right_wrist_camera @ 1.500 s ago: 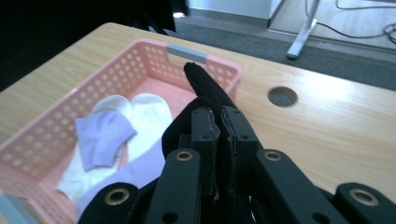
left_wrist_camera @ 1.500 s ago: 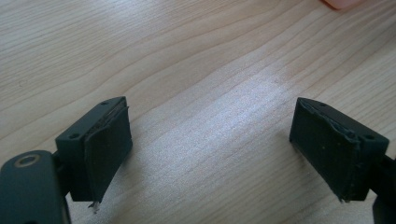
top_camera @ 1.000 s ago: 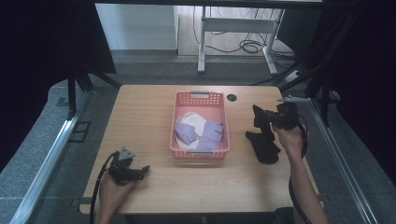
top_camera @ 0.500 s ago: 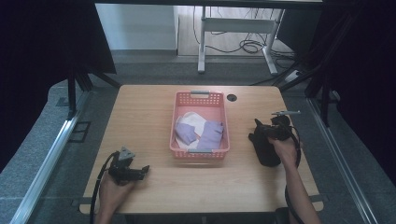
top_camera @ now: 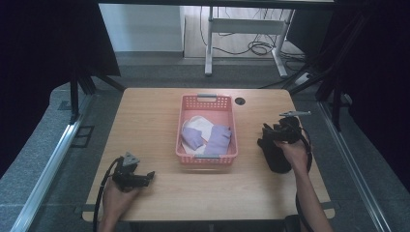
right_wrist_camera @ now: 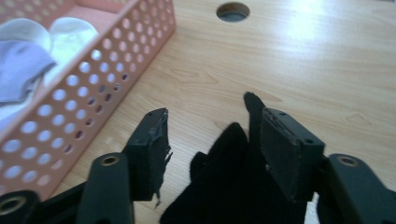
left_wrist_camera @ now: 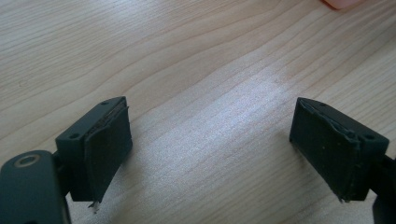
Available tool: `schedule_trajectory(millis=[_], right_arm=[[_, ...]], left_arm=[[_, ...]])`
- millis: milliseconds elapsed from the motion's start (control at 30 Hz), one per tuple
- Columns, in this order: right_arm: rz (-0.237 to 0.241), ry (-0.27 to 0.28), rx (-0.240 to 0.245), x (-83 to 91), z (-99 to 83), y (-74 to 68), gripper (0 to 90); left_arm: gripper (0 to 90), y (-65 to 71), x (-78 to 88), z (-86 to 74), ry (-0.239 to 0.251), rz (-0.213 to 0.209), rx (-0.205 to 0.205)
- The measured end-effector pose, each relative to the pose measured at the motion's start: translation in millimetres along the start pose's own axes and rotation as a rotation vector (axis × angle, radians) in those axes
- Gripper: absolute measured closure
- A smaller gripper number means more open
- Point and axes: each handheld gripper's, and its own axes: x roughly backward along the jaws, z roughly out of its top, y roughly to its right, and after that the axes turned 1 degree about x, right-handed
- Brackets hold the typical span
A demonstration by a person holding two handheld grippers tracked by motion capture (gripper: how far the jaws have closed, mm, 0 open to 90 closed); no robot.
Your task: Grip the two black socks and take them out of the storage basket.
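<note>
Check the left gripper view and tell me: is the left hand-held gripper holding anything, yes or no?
No: the left hand-held gripper stands wide open, with bare wooden table between its jaws.

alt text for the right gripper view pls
The right hand-held gripper stands open over a black cloth lying on a wooden table. A pink basket holding white and lilac cloths sits at upper left, and a round hole in the table shows at top.
</note>
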Motion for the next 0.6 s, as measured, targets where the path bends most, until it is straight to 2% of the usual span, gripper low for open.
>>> schedule_trajectory(millis=[333,600], right_arm=[[0.050,0.023,0.049,18.5,-1.0,-23.3,34.3],[0.101,0.034,0.076,22.5,-9.1,-41.1,27.8]], left_arm=[[12.7,0.0,0.0,0.0,0.000,0.000,0.000],[12.7,0.0,0.1,0.0,-0.001,0.000,0.000]])
